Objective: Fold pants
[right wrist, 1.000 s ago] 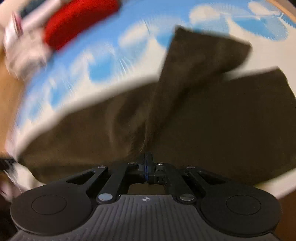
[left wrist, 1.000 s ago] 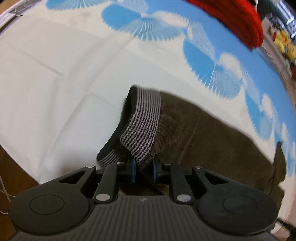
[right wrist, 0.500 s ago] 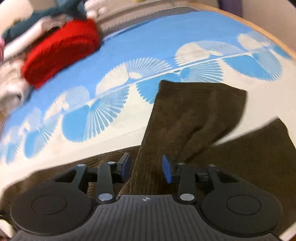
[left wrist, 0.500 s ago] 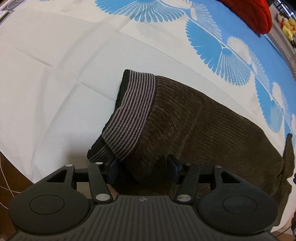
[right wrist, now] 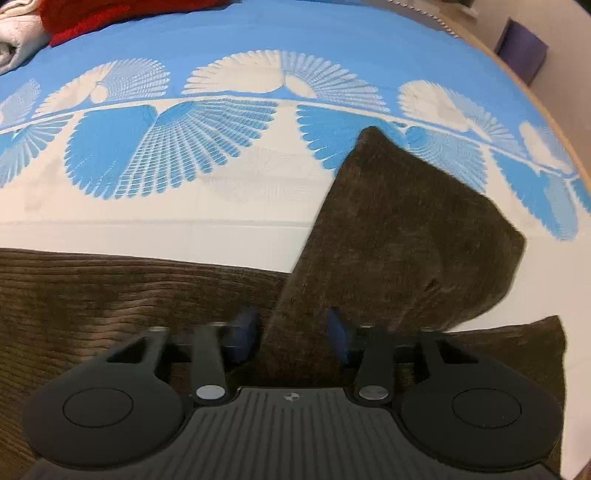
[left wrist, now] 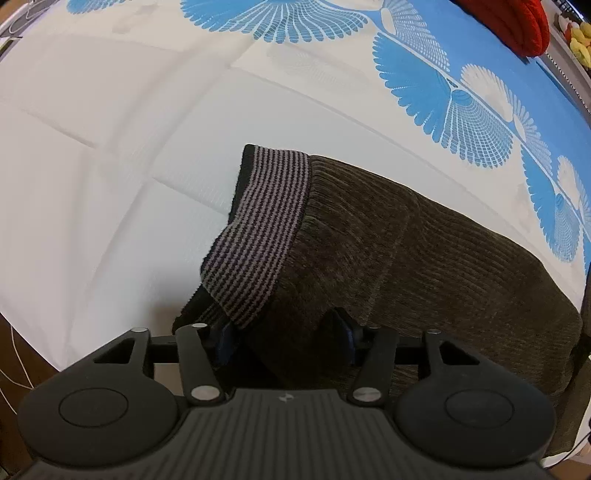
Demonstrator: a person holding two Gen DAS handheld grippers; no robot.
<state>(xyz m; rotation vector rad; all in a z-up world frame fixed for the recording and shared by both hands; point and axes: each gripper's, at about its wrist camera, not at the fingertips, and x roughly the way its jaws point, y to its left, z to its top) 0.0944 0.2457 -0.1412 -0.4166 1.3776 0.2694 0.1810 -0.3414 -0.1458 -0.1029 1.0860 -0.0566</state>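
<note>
Left gripper (left wrist: 286, 338) roughly half open and closing, pads astride the striped waistband (left wrist: 258, 236) end of brown corduroy pants (left wrist: 424, 266), not pinching. Right gripper (right wrist: 291, 338) narrower, also closing, folded-over leg (right wrist: 399, 236) between pads (contact unclear, blurred). Pants flat on blue-and-white patterned cloth (right wrist: 221, 155); red knit (left wrist: 513, 22) far back.
</note>
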